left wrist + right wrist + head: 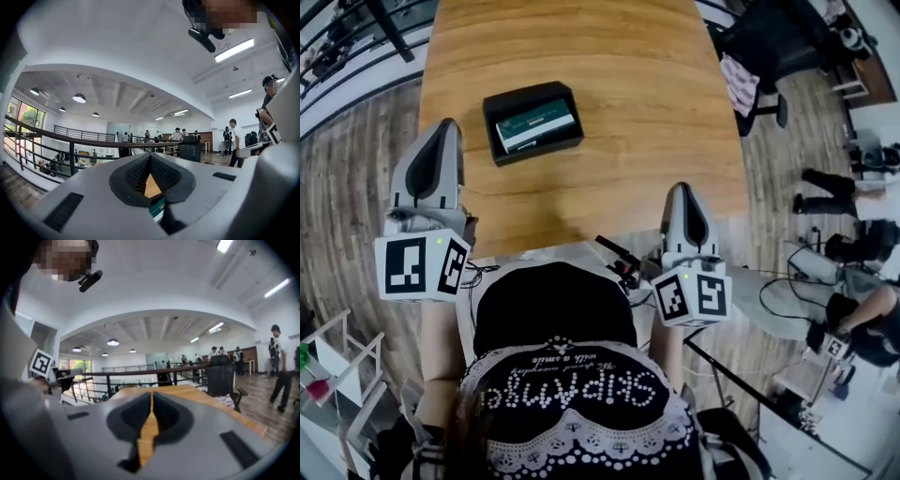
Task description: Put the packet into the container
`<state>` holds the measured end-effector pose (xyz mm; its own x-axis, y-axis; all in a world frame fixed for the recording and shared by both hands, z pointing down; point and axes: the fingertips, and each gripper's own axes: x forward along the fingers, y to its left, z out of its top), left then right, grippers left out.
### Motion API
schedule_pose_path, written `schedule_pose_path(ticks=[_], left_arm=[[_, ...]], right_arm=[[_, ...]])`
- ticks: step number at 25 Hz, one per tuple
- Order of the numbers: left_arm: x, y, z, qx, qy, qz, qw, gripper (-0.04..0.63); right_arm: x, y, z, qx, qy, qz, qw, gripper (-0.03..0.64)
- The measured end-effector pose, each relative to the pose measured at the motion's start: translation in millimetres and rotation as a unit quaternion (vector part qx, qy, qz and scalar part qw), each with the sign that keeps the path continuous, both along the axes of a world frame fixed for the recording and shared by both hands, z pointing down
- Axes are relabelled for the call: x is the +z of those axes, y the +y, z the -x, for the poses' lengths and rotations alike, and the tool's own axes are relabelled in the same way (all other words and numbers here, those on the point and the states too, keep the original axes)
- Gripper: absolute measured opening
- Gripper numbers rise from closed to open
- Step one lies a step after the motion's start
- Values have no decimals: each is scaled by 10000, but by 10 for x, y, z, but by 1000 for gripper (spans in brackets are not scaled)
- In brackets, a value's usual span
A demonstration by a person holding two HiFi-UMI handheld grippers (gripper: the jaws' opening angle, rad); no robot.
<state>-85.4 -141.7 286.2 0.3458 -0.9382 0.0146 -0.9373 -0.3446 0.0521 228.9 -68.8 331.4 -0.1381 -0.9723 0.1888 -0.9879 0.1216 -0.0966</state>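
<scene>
packet (534, 125) in container (530, 91), apart from left claw (442, 127)

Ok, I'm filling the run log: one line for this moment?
packet: inside container | left hand-held gripper: shut, empty | right hand-held gripper: shut, empty

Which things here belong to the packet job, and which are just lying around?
Job: packet, lying in the black container; left gripper and right gripper, both shut and empty.
Lying about: office chair, person walking.
</scene>
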Motion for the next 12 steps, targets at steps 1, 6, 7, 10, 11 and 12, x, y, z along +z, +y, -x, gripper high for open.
schedule_pose_path(ticks=[1,6,7,10,11,12], left_arm=[[-23,59,39,-45,20,-41,10000,31],[-27,318,182,-251,110,-62,9996,31],[-19,359,206,-295,128,-48,9995,31],[23,467,272,-422,142,-5,9990,31],[46,502,299,-467,133,18,9988,31],[72,538,331,-517,133,49,9986,31]], right_arm=[[-18,-8,17,-15,13,-28,10000,37],[-51,3,91,-128,56,-54,9999,37],[-56,9,103,-149,60,-48,9999,37],[-69,17,140,-201,62,-29,9998,37],[-72,19,156,-216,63,-24,9997,37],[-75,23,173,-232,67,-21,9997,37]])
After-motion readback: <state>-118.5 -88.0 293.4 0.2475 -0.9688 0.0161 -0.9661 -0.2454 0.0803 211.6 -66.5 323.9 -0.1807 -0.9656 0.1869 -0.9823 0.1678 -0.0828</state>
